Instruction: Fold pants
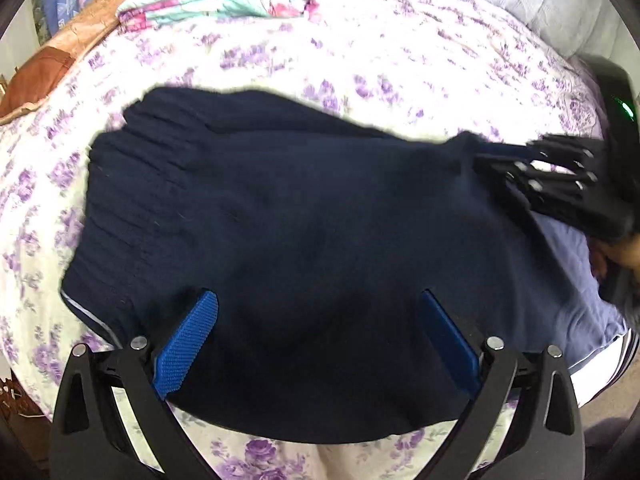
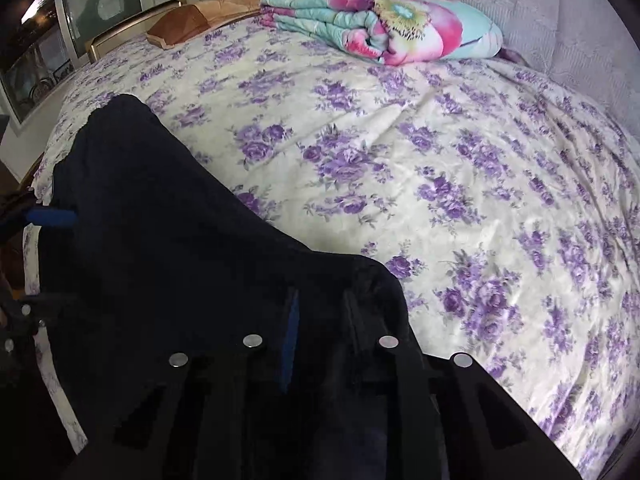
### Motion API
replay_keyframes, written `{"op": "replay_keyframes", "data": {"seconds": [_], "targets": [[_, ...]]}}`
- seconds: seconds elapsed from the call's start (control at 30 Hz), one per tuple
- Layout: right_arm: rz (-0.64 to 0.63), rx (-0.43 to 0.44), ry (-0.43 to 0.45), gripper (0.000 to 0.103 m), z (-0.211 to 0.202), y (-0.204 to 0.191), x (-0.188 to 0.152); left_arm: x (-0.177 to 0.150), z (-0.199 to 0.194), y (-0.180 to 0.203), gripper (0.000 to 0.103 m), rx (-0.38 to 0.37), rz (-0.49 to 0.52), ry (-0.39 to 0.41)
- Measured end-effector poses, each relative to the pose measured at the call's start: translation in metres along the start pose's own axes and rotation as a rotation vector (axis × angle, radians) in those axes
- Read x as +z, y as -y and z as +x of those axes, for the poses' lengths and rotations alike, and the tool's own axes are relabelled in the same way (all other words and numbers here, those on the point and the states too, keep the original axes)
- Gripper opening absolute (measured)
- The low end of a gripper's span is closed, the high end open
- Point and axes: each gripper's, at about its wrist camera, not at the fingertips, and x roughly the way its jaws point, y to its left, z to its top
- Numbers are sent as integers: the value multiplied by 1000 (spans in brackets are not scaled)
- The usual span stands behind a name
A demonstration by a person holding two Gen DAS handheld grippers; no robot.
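The dark navy pants (image 1: pixel 280 220) lie folded on the bed, ribbed cuffs at the left. My left gripper (image 1: pixel 316 320) is open, its blue pads (image 1: pixel 188 344) spread wide over the near part of the pants. My right gripper (image 1: pixel 500 168) comes in from the right and grips the pants' right edge. In the right wrist view the pants (image 2: pixel 160 220) drape over my right gripper (image 2: pixel 320 320), whose jaws stand close together with dark cloth between them. The left gripper's blue pad (image 2: pixel 52 216) shows at the left edge.
The bed (image 2: pixel 440 160) has a white sheet with purple flowers. A folded floral quilt (image 2: pixel 380 24) lies at the far side, with a brown pillow (image 2: pixel 180 24) to its left. A grey cushioned wall (image 2: pixel 560 20) stands behind the bed.
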Motion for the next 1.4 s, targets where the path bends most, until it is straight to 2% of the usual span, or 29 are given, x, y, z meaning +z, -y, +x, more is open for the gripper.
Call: {"op": "replay_keyframes", "data": {"seconds": [0.07,0.13,0.17,0.23,0.27,0.33,0.4,0.43,0.47,0.53,0.57,0.67,0.73,0.8,0.87,0.97,1.03,1.23,1.33,1.4], "targets": [[33,-40,36,60,-17,0,-11,3,-13,-1,98,2,7,62],[57,-71,16,62,-16,-1,-21,11,-13,-5,98,45,16,92],[75,-75,-13,62,-7,3,-25,18,-4,-10,98,82,15,71],[139,-56,-89,62,18,12,-33,25,19,-19,98,97,8,10],[167,-48,-85,63,23,15,-35,26,28,-19,98,115,18,0],[194,-52,-40,63,12,16,-34,26,31,-5,99,197,66,6],[238,-36,55,65,-20,21,-37,26,27,0,99,219,75,7],[268,-40,105,67,-40,27,-44,26,20,-1,99,196,55,16],[303,-56,144,75,-59,33,-53,24,15,-10,99,169,28,31],[401,-114,213,88,-99,50,-85,23,1,-17,99,115,-14,70],[459,-143,242,90,-117,60,-107,22,-9,-18,99,90,-30,95],[719,-191,295,90,-166,86,-191,22,-16,-18,99,47,-45,104],[961,-207,332,90,-196,96,-258,23,-12,-17,99,45,-46,81],[1177,-194,387,85,-220,91,-320,23,-5,-15,99,46,-56,47],[1326,-220,444,75,-238,79,-368,20,-2,-12,98,27,-84,19],[1549,-225,511,71,-238,74,-424,26,7,-6,98,-17,-102,-18],[1643,-187,574,67,-230,78,-444,32,12,4,98,-25,-71,-31],[1713,-159,547,63,-192,96,-456,40,12,33,98,-41,10,-25],[1758,-135,583,61,-180,95,-467,34,10,34,98,-41,14,-26],[1759,-137,588,51,-177,98,-468,31,10,30,98,-38,-1,-33]]}}
